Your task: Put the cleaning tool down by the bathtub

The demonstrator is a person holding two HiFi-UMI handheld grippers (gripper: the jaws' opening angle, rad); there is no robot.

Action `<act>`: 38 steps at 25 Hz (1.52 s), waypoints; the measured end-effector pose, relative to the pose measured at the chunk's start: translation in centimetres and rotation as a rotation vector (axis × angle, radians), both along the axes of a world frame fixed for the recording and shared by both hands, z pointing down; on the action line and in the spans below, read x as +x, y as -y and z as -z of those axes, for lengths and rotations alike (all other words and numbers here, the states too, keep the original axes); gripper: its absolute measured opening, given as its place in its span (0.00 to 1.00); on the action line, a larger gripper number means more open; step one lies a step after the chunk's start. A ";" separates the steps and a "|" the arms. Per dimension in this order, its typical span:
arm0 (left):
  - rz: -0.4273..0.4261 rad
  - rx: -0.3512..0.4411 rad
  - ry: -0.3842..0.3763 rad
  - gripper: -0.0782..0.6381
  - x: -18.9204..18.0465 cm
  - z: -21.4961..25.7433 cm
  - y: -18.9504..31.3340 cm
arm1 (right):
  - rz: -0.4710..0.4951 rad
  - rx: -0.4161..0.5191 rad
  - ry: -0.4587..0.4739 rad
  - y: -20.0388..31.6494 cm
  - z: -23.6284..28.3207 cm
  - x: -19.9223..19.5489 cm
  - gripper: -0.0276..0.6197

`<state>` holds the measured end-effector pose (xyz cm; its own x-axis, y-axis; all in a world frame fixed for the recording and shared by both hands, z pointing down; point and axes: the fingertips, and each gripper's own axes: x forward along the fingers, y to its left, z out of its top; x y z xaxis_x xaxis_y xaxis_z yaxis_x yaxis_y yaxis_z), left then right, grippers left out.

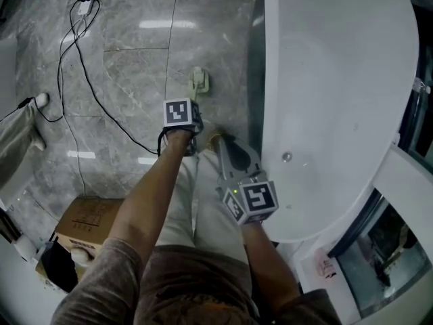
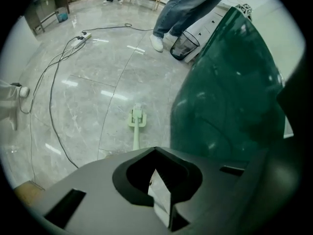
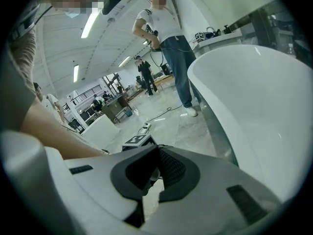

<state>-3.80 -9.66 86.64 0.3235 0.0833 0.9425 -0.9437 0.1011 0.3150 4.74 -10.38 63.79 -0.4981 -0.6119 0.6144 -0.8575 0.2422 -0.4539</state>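
Note:
The cleaning tool, a pale green brush with a long handle, lies flat on the grey marble floor just left of the white bathtub. In the left gripper view the tool rests ahead of the jaws, apart from them, beside the tub's dark outer wall. My left gripper hangs over the floor short of the tool, its jaws shut on nothing. The right gripper is held by the tub's rim, jaws closed together and empty.
A black cable snakes across the floor from a power strip. A cardboard box sits at my lower left. A person stands beyond the tub near a mesh wastebasket.

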 end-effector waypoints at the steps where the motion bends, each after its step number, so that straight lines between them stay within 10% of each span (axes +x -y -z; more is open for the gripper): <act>1: 0.000 0.012 -0.008 0.11 0.0 1.1 0.1 | -0.005 0.002 0.000 0.0 0.6 0.1 0.04; 19: -0.070 0.128 -0.035 0.11 -1.2 23.5 -1.3 | -0.040 0.018 0.032 -2.5 14.4 0.1 0.04; 38: -0.307 0.561 -0.183 0.11 -3.5 44.2 -1.7 | 0.082 0.185 0.070 -3.5 29.1 -1.6 0.04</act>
